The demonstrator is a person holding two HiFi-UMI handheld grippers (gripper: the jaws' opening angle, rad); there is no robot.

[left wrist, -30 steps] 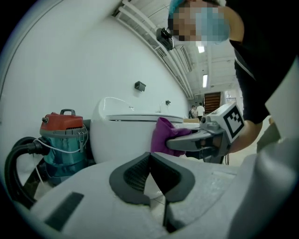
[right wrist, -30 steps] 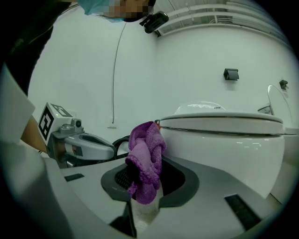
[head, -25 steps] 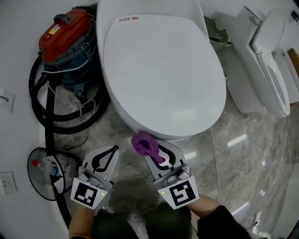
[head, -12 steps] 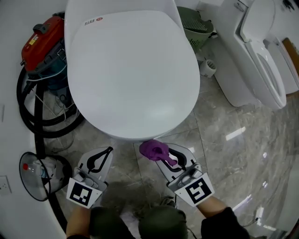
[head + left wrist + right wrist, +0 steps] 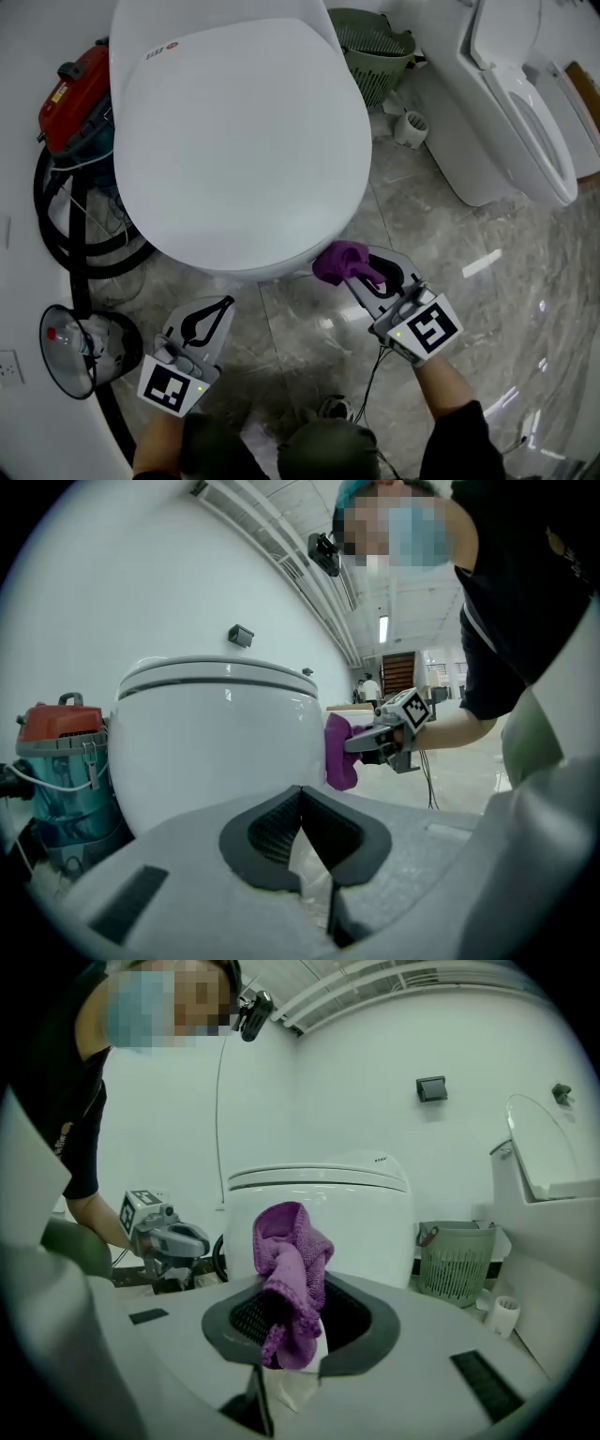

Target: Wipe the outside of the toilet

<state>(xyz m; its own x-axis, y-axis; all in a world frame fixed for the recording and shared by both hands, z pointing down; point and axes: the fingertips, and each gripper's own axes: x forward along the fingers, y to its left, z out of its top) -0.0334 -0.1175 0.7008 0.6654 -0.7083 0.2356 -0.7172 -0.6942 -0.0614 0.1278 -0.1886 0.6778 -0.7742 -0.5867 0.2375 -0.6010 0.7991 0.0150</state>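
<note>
We saw a shiny grey stone floor (image 5: 450, 309) under everything. On it stood the big white toilet (image 5: 234, 141) with its lid shut, filling most of the head view. A second white toilet (image 5: 525, 112) stood well off to the right with its lid up. On the left, near the wall, sat a red and blue vacuum cleaner (image 5: 70, 94) with its black hose (image 5: 56, 234) curled on the floor. A green plastic basket (image 5: 370, 42) stood between the two toilets, and a small white cup (image 5: 410, 127) stood near it. Our right gripper (image 5: 361, 272) was up by the front right side of the big toilet, just under the rim. Its jaws were clamped on a purple cloth (image 5: 339, 261), which bunched up above them. In the left gripper view, the cloth looked to be touching the outside of the bowl. Our left gripper (image 5: 228, 302) hung low over the floor in front of the toilet, apart from it. Its jaws were pressed together at the tips and held nothing.
</note>
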